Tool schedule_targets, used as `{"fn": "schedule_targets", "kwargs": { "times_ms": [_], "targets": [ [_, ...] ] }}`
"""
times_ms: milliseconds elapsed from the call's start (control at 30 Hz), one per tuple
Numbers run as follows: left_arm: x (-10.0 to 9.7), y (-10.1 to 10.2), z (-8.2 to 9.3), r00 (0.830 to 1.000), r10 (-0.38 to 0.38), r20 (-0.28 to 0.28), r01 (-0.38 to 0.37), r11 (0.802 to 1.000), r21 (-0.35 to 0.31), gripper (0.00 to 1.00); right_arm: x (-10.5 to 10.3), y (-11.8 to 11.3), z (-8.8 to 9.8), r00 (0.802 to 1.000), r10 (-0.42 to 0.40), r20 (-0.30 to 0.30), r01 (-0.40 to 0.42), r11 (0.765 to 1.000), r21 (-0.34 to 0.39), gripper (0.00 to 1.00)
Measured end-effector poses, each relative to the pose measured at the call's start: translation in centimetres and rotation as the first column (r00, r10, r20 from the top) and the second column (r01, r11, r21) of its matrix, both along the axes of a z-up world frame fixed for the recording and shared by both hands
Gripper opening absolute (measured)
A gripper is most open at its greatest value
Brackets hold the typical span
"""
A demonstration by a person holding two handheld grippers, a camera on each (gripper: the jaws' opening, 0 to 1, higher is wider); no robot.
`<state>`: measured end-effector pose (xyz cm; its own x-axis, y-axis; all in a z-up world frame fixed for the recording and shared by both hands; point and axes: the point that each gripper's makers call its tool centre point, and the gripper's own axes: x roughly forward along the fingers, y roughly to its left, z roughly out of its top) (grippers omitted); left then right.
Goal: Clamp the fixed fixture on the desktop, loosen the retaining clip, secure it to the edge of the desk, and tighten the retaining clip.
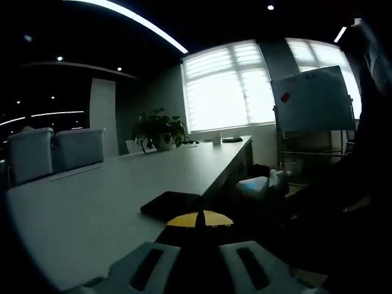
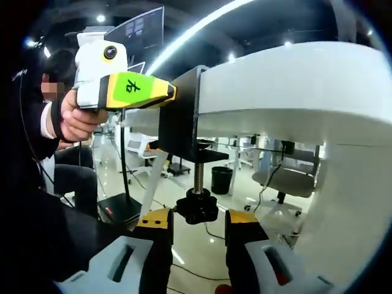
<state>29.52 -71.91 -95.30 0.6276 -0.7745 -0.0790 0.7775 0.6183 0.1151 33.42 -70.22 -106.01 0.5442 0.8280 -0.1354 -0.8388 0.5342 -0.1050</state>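
The black clamp fixture (image 2: pixel 180 116) sits on the edge of the white desk (image 2: pixel 288 86), its threaded screw hanging below with a black knob (image 2: pixel 197 208) at the end. The right gripper (image 2: pixel 197 228) holds its fingers open on either side of that knob, apparently not touching it. The left gripper (image 2: pixel 125 89), held in a person's hand (image 2: pixel 76 119), presses its tip against the fixture at desk level; whether its fingers grip cannot be told.

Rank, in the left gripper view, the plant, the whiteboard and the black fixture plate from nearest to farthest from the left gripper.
1. Black fixture plate, on the desk just ahead of the left gripper.
2. Whiteboard, standing off to the right.
3. Plant, at the desk's far end.
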Motion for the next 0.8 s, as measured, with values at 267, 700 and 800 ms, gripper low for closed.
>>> {"fn": "schedule_targets", "kwargs": {
  "times_ms": [267, 700, 800],
  "targets": [
    [-0.2, 0.3, 0.1, 1.0, -0.028, 0.012, 0.028, 0.999, -0.033, 0.01, -0.7, -0.6, -1.0, 0.968, -0.249, 0.021, 0.25, 0.967, -0.046, 0.4],
    [-0.4, 0.5, 0.4, 0.997, -0.075, 0.032, 0.077, 0.994, -0.076, 0.01, 1.2, -0.6, 0.9, 0.811, -0.584, 0.037, 0.585, 0.811, -0.011, 0.47],
    [-0.5, 0.6, 0.4, 0.996, -0.079, 0.036, 0.081, 0.993, -0.086, 0.01, 1.9, 0.0, 1.0, 0.8, -0.598, 0.038, 0.599, 0.801, -0.017, 0.47]
  ]
}}
